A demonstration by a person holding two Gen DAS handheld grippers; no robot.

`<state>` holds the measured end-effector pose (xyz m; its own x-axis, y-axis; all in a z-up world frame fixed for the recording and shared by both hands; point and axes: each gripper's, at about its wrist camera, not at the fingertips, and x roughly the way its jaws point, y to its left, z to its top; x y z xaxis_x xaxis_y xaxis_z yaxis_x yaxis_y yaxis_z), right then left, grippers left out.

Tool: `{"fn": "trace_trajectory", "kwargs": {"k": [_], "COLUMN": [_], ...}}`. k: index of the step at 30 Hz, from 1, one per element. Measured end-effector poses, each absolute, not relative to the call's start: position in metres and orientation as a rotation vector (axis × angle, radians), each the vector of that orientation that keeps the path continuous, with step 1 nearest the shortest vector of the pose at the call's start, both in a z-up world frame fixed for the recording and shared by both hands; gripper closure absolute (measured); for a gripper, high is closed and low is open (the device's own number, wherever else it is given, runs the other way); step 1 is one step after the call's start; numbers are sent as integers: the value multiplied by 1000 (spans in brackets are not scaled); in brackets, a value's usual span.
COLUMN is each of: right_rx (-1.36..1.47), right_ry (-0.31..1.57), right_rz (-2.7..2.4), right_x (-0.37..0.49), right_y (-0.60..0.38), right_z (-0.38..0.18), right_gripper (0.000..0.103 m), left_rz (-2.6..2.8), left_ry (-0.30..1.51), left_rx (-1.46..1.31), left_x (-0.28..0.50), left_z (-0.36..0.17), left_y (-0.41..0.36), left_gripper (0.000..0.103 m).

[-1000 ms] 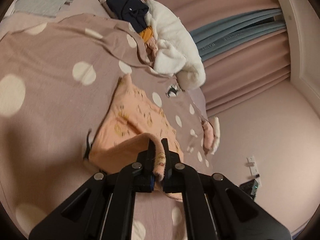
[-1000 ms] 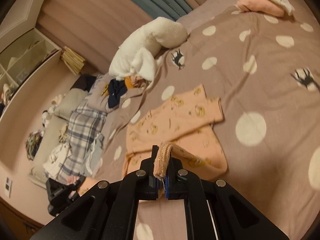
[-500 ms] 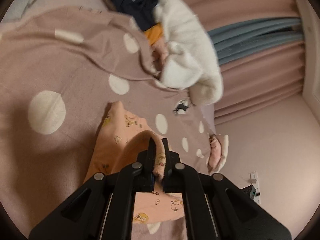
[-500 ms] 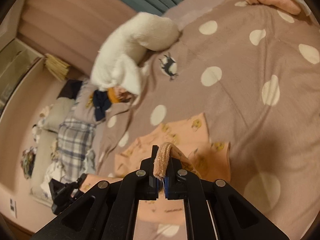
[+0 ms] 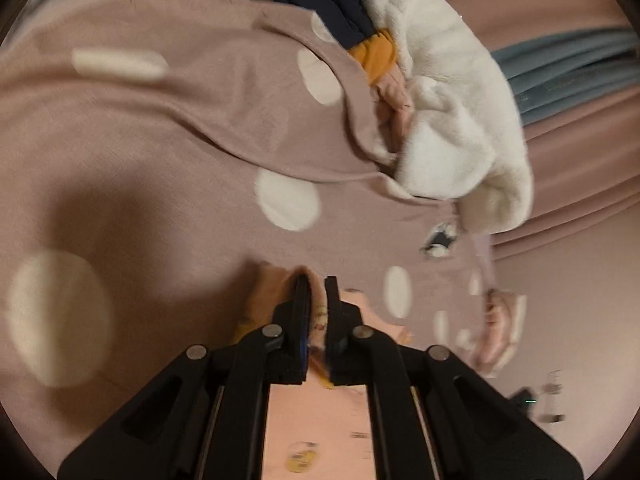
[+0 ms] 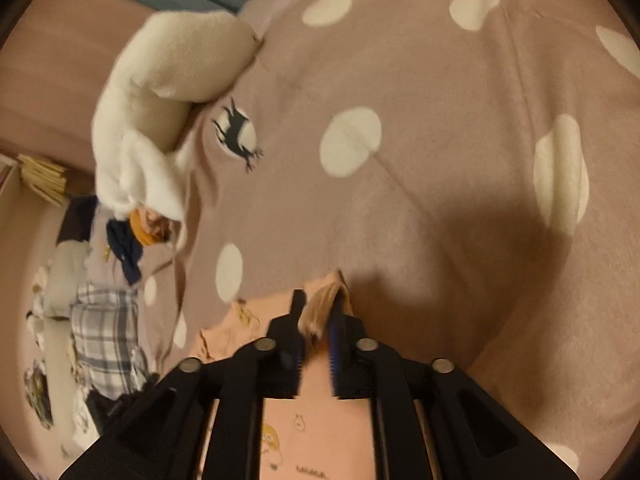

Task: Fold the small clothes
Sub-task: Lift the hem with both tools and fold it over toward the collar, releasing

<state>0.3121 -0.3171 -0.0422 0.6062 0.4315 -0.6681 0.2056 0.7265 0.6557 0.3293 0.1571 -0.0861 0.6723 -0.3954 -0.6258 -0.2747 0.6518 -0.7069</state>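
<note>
A small peach garment with cartoon prints (image 5: 316, 420) lies on the dotted mauve blanket (image 5: 160, 152), mostly under my grippers. My left gripper (image 5: 316, 292) is shut on a folded edge of it, low over the blanket. In the right wrist view the same garment (image 6: 316, 432) fills the space between the arms, and my right gripper (image 6: 318, 304) is shut on its ribbed edge, the jaws slightly parted around the thick cloth.
A white fleece garment (image 5: 460, 120) lies on a pile with navy and mustard clothes (image 5: 344, 8) at the blanket's far edge; it also shows in the right wrist view (image 6: 160, 92). A plaid garment (image 6: 104, 336) lies at left. Pink curtains (image 5: 580, 168) hang behind.
Both grippers have carried the garment's edge forward across the blanket, folding it over. Most of the garment now lies beneath the grippers, and the white fleece pile looks closer.
</note>
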Motion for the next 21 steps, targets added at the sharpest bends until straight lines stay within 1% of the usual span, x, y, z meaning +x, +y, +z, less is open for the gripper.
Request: {"fn": "trace_trajectory", "kwargs": {"k": [1, 2, 3, 4, 5, 6, 9, 12, 17, 21], "right_rx": [756, 718, 673, 646, 638, 643, 688, 663, 706, 676], "right_ry": [929, 922, 904, 882, 866, 856, 896, 953, 1044, 1109], "right_rz": [133, 98, 58, 30, 23, 33, 87, 195, 330, 339], "right_x": [310, 306, 298, 291, 286, 281, 274, 273, 287, 309], "right_y": [-317, -317, -318, -320, -322, -326, -328, -304, -265, -245], "right_z": [-40, -36, -29, -24, -21, -18, -15, -18, -45, -64], "right_gripper": [75, 52, 36, 34, 34, 34, 34, 34, 34, 34], "left_rz": [-6, 34, 77, 99, 108, 99, 14, -76, -315, -331], "left_ry": [848, 839, 813, 790, 784, 788, 826, 880, 1014, 1070], "left_rx": [-828, -801, -777, -774, -786, -801, -827, -861, -911, -842], "left_x": [325, 322, 316, 310, 307, 303, 289, 278, 296, 320], "left_z": [-81, -78, -73, -68, -64, -61, -56, -59, -78, -94], "left_y": [161, 164, 170, 176, 182, 187, 193, 183, 134, 102], "left_gripper": [67, 57, 48, 37, 31, 28, 27, 26, 26, 27]}}
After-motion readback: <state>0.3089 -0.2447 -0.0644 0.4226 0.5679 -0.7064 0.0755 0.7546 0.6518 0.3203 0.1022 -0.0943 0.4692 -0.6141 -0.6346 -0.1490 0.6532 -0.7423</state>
